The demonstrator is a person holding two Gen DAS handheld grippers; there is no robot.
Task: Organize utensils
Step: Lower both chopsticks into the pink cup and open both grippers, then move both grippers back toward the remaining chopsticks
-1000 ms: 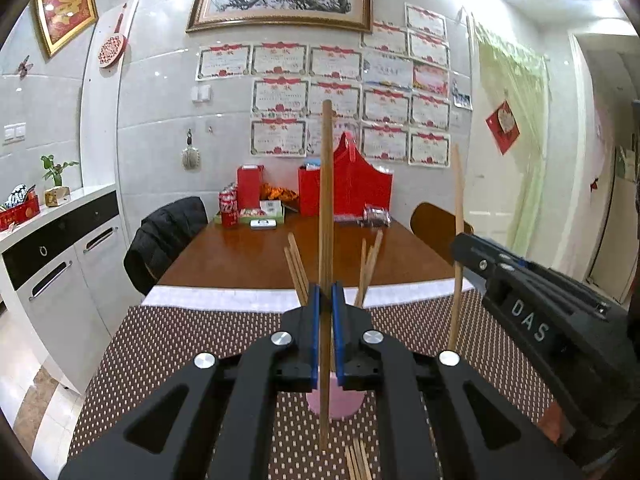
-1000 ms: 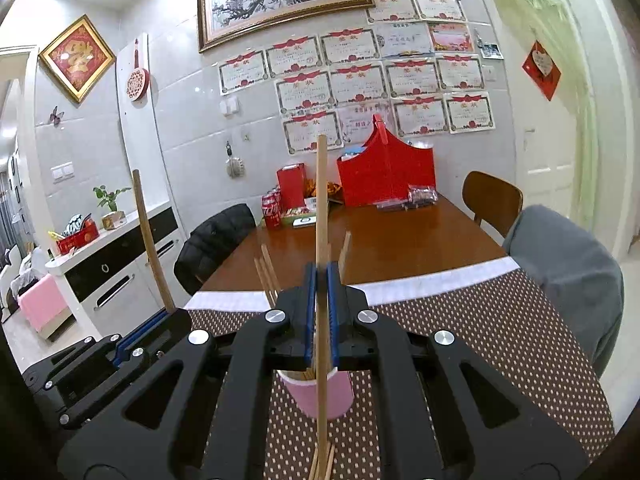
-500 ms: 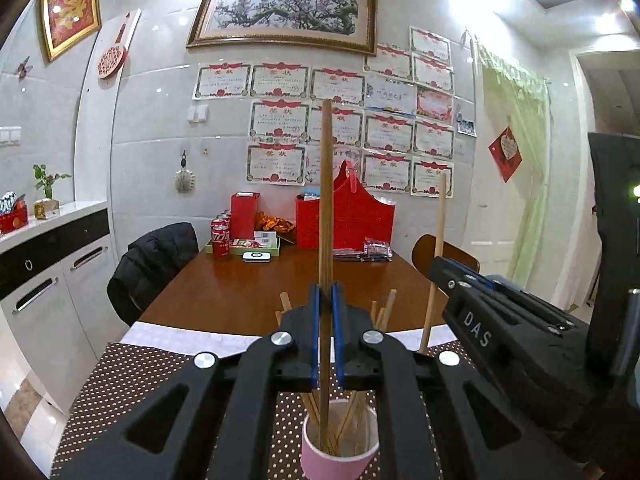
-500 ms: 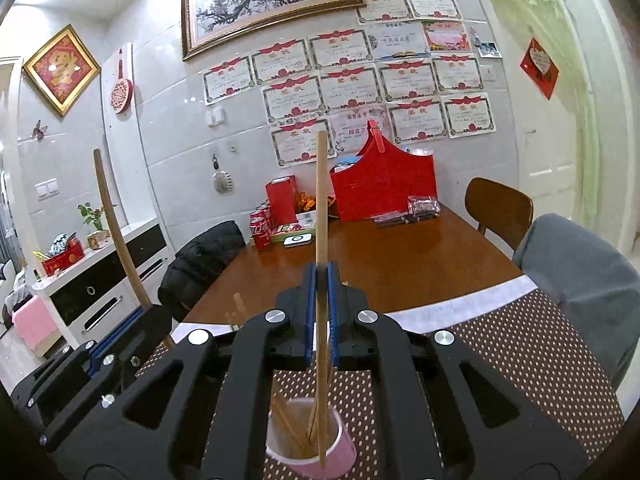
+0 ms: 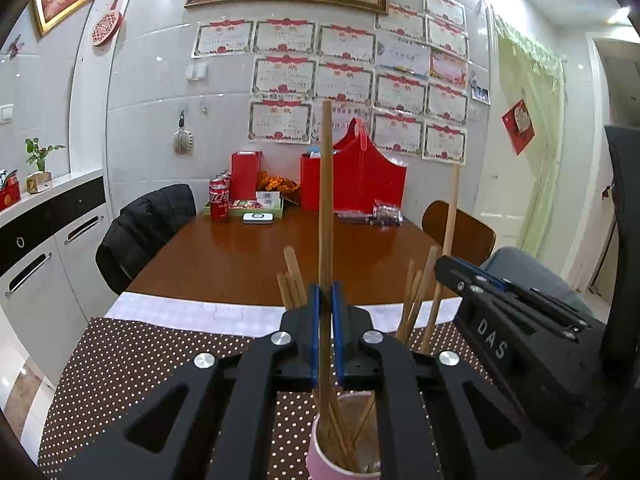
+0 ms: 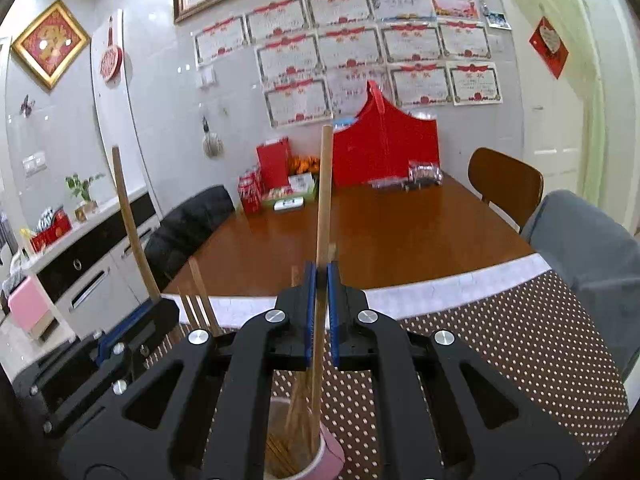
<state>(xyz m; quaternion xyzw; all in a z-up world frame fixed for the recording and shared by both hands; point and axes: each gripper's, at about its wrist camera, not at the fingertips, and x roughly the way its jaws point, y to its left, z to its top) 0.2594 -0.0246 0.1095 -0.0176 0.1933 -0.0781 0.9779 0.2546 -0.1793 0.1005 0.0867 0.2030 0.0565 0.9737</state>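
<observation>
My left gripper (image 5: 325,300) is shut on a wooden chopstick (image 5: 326,200) held upright, its lower end inside a pink cup (image 5: 344,440) that holds several chopsticks. My right gripper (image 6: 321,276) is shut on another wooden chopstick (image 6: 323,200), also upright with its lower end in the same pink cup (image 6: 300,444). The right gripper shows at the right of the left wrist view (image 5: 520,320), and the left gripper at the lower left of the right wrist view (image 6: 120,344). Both hover just above the cup.
The cup stands on a brown dotted placemat (image 5: 160,360) on a wooden table (image 5: 240,256). At the far end are a red bag (image 5: 360,176), cola cans (image 5: 219,198) and boxes. Chairs stand left (image 5: 148,224) and right (image 5: 464,232).
Both grippers have lowered toward the cup. Each chopstick's lower end has gone from above or in front of the cup down into it.
</observation>
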